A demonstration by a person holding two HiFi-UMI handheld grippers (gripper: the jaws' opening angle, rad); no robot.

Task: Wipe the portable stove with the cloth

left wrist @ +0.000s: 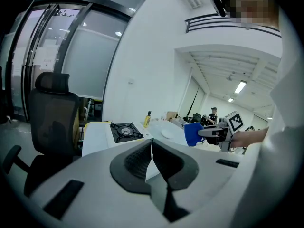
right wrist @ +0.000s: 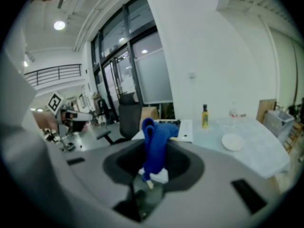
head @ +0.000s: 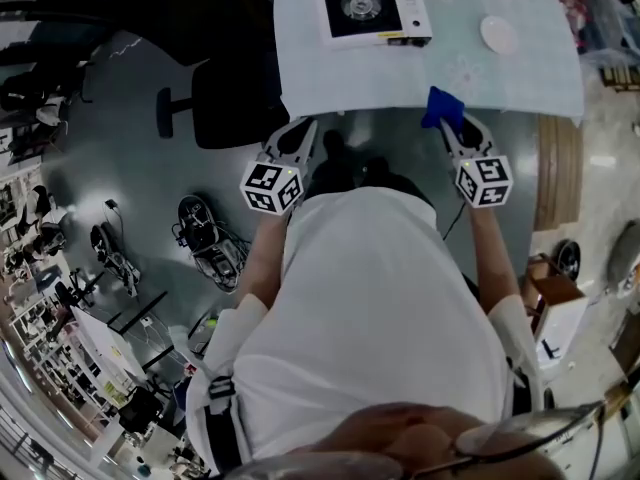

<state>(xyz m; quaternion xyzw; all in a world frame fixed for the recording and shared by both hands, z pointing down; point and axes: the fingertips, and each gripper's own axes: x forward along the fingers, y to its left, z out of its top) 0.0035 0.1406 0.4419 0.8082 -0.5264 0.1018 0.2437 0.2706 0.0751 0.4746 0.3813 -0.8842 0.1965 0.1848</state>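
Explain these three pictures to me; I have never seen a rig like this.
No robot here: a person holds a two-jaw gripper in each hand. The top-down picture comes from a camera on the person's head; the other two come from cameras riding on each gripper, looking along its jaws. The left gripper is shut and empty. The right gripper is shut on a blue cloth. Ahead stands a table with a portable stove, a small white dish and a yellow bottle. Neither gripper touches the stove.
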